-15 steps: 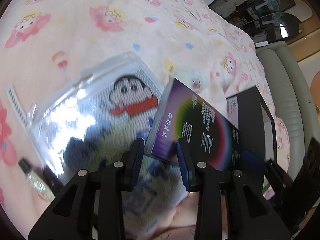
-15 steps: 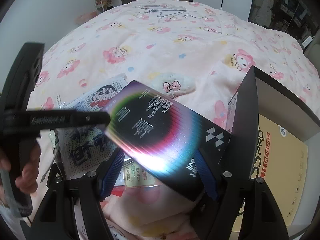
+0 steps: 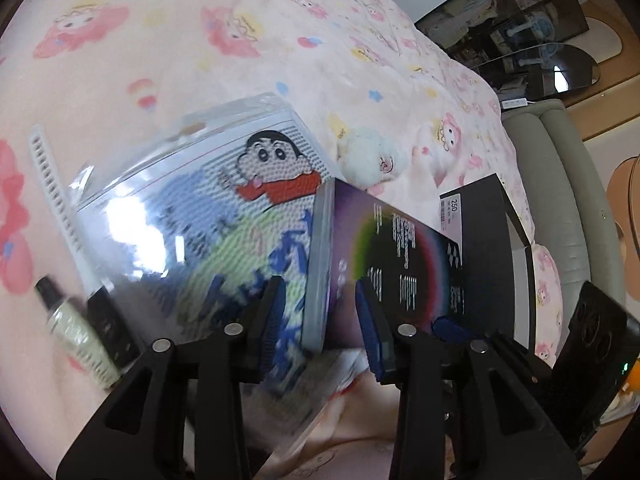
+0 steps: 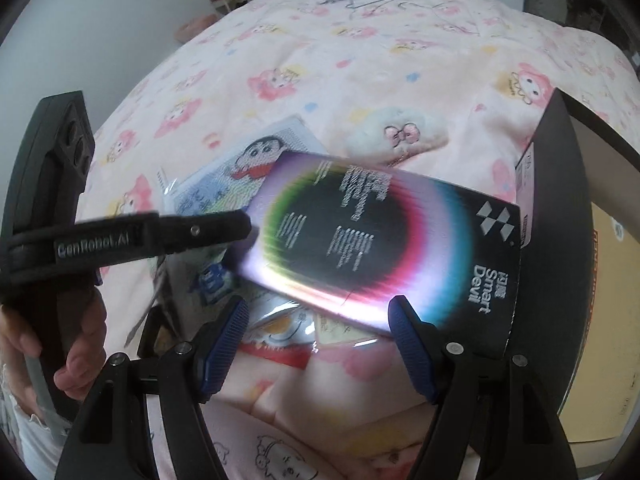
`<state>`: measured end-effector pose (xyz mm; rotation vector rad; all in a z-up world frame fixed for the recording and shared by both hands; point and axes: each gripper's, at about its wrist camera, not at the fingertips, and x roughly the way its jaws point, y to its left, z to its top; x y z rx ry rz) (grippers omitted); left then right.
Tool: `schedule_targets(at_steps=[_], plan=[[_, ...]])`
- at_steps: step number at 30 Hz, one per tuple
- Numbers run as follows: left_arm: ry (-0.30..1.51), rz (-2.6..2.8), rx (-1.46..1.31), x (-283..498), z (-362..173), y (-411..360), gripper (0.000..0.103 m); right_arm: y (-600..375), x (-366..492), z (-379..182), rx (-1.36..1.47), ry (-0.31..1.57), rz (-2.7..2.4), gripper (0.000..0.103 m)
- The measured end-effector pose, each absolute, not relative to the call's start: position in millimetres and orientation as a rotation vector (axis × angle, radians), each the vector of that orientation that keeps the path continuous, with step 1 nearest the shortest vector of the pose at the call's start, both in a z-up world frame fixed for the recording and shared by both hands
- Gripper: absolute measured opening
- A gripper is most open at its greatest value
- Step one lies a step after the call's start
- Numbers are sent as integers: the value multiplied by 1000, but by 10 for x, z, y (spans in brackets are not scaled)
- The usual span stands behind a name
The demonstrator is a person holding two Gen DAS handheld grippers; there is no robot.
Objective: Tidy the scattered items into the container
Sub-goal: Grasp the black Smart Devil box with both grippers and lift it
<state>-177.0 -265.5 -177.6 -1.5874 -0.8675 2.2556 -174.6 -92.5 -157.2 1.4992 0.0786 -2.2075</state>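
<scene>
A flat black box with a rainbow ring (image 4: 380,240) hangs tilted above the bed. My left gripper (image 3: 320,292) is shut on its near left edge, one finger on each face. In the right wrist view the left gripper (image 4: 236,228) reaches in from the left, held by a person's hand (image 4: 80,344). My right gripper (image 4: 318,312) stands wide open just below the box's lower edge, with nothing pressed between its pads. The black open container (image 4: 560,200) stands against the box's right end; a tan package (image 4: 600,320) lies inside it.
On the pink printed bedspread (image 3: 280,60) lie a cartoon bead-kit bag (image 3: 200,220), a fluffy white clip with a bow (image 4: 400,136), a small green bottle (image 3: 80,336), a white toothed strip (image 3: 52,184) and flat packets (image 4: 280,328). A grey cushioned seat (image 3: 560,200) borders the bed.
In the right wrist view the rainbow box has moved up and right, away from the right fingers and closer to the container. It keeps its place between the left fingers.
</scene>
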Motion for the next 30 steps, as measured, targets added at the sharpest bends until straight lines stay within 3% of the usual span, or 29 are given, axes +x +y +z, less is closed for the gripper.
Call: schedule_targets(at_steps=[2,7,9,15,22,26,30], plan=[[-842,2242,-1580,-1773,-1782,-2581,43,-926,-1784,-1579,1508,69,-2196,71],[-818,2246,-1583,-1639,-1740,-2602,36,-878,-1748,-1541,1527,48,-2147,71],[-850,2208,-1581,-1546,-1718,-2630,36,-831,-1645,-1542,1539,0,-2086,71],[-726,2186,-1555,-1287,-1538,-2520,37,-745,-1514,-1507,1548,-44,-2114,70],[-844,2323,-1496,-1802,-1595,-2800,37,-786,-1705,-1367,1469,7,-2251,70],[-741,2339,-1523,-2272,-1657,-2677,43,-799,-1817,-1559,1556,-33,-2164,69],[-612,2273,-1610,-2506,-1772,-2424,42,-757,-1667,-1564,1586,-98,-2091,69]])
